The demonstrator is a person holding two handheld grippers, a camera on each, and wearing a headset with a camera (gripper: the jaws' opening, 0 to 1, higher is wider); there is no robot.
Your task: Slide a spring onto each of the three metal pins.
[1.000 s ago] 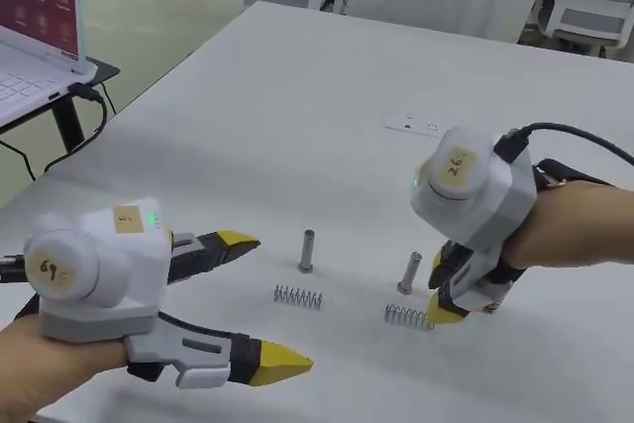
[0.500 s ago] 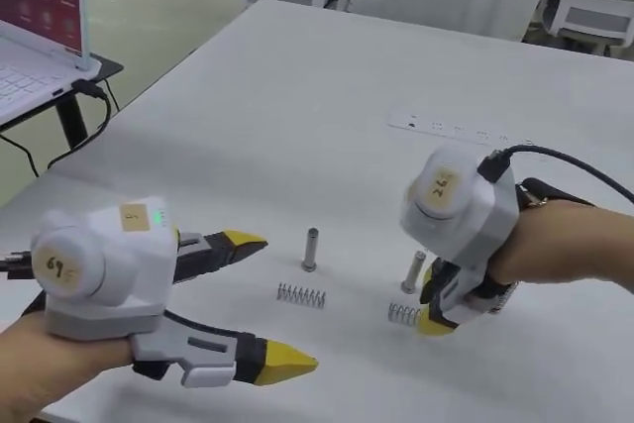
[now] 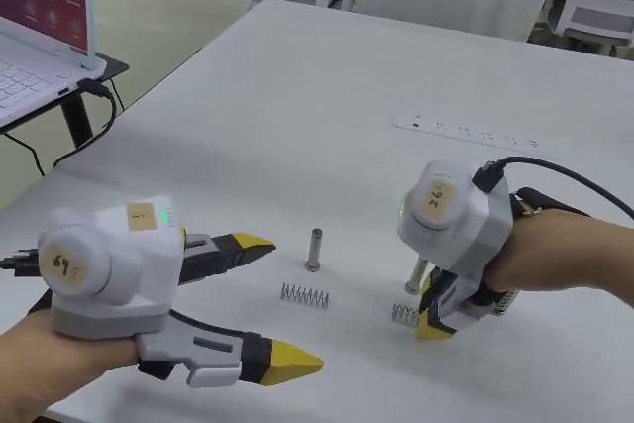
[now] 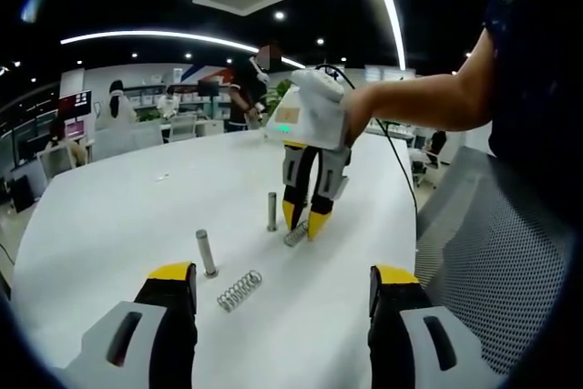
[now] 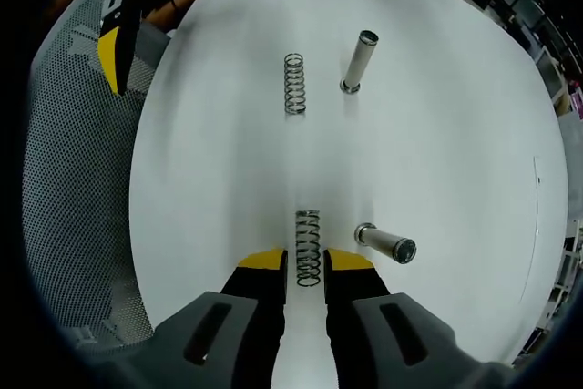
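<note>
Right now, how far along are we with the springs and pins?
Nothing is done: the near pin and far pin both stand bare. In hand: the right gripper has its jaws astride the near spring on the table, not clamped yet. Left: that spring, the far spring, both pins; the left gripper hangs open.

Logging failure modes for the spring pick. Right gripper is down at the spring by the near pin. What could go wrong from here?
1. The right gripper straddles just the near end of the spring, with slim gaps either side. Pinched at its end, the spring may bend, pop out or roll across the smooth table.
2. The pin stands free, close beside one jaw. A sideways nudge while closing or lifting could probably tip it over.
</note>
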